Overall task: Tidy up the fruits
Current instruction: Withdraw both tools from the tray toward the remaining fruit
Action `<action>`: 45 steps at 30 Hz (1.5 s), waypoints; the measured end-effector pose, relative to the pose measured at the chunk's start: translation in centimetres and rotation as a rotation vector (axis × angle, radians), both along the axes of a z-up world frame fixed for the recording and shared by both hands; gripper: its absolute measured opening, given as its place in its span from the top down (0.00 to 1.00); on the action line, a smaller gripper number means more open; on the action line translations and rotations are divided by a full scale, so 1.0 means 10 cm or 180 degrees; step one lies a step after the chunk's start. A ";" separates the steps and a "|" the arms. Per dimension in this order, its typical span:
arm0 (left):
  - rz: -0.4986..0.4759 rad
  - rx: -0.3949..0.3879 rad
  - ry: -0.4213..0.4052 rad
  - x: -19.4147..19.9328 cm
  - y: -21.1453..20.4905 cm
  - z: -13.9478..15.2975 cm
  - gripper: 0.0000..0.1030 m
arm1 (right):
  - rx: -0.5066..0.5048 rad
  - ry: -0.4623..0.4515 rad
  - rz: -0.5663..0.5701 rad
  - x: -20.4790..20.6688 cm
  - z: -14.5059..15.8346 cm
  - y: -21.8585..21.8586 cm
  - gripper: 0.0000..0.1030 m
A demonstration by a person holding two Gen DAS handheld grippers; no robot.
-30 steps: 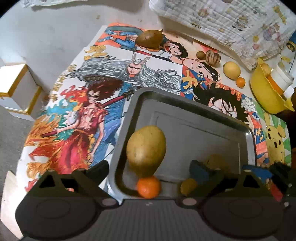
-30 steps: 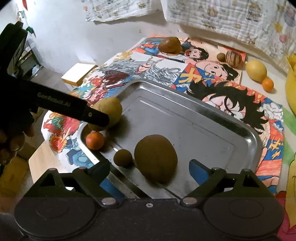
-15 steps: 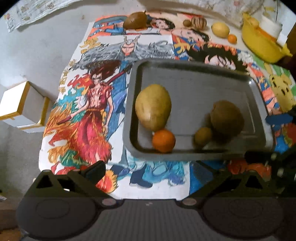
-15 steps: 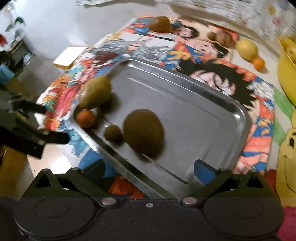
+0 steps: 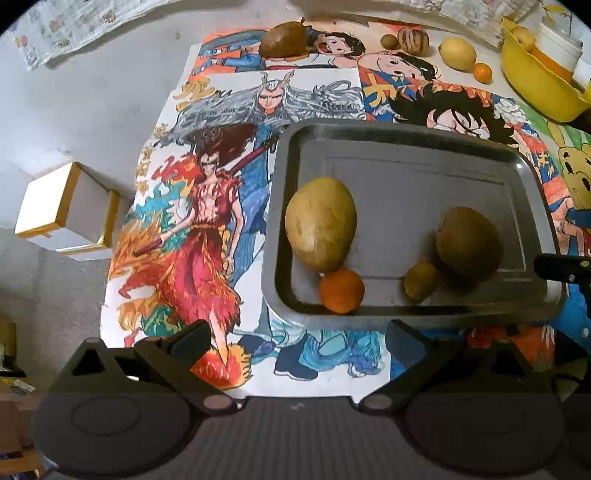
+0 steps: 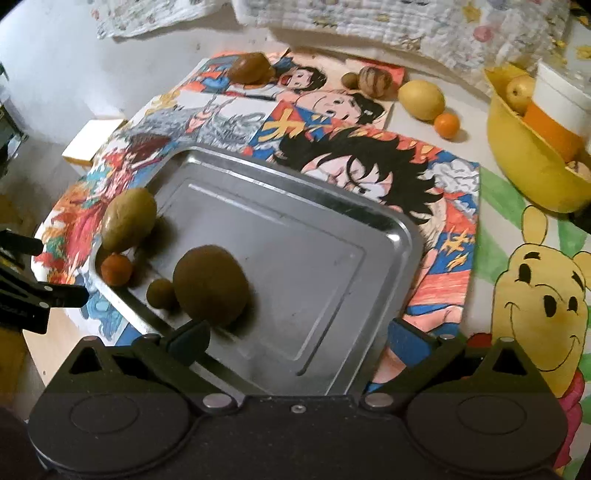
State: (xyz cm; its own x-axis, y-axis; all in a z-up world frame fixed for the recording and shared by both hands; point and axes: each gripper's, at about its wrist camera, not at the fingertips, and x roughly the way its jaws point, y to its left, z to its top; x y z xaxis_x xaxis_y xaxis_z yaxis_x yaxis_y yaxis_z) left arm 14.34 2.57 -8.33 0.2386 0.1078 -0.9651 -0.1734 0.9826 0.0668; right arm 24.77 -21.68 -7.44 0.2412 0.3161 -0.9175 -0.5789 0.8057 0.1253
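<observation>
A metal tray [image 5: 406,155] [image 6: 295,236] lies on a cartoon mat. In it are a large yellow-green fruit [image 5: 320,229] [image 6: 128,218], a small orange [image 5: 341,290] [image 6: 116,269], a small brown fruit [image 5: 421,281] [image 6: 161,292] and a large brown fruit [image 5: 468,248] [image 6: 210,285]. At the far edge of the mat lie a brown fruit [image 5: 282,39] [image 6: 249,67], a striped round fruit [image 5: 413,40] [image 6: 375,78], a lemon [image 5: 457,53] [image 6: 421,99] and a small orange [image 5: 482,72] [image 6: 446,125]. My left gripper [image 5: 297,343] is open and empty, near the tray's near edge. My right gripper [image 6: 297,339] is open and empty over the tray's near corner.
A yellow bowl [image 5: 535,81] [image 6: 524,155] with a white and orange cup [image 6: 554,110] stands at the far right. A white box with gold trim [image 5: 66,210] sits left of the mat. A quilted cloth [image 6: 388,18] lies at the back.
Both grippers have pulled back and up from the tray, empty. The large brown fruit now rests in the tray clear of my right fingers.
</observation>
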 end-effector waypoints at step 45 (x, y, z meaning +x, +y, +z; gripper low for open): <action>-0.0284 -0.0607 -0.0718 1.72 0.83 0.08 0.01 | -0.0400 -0.0946 0.0265 0.78 -0.05 0.81 0.01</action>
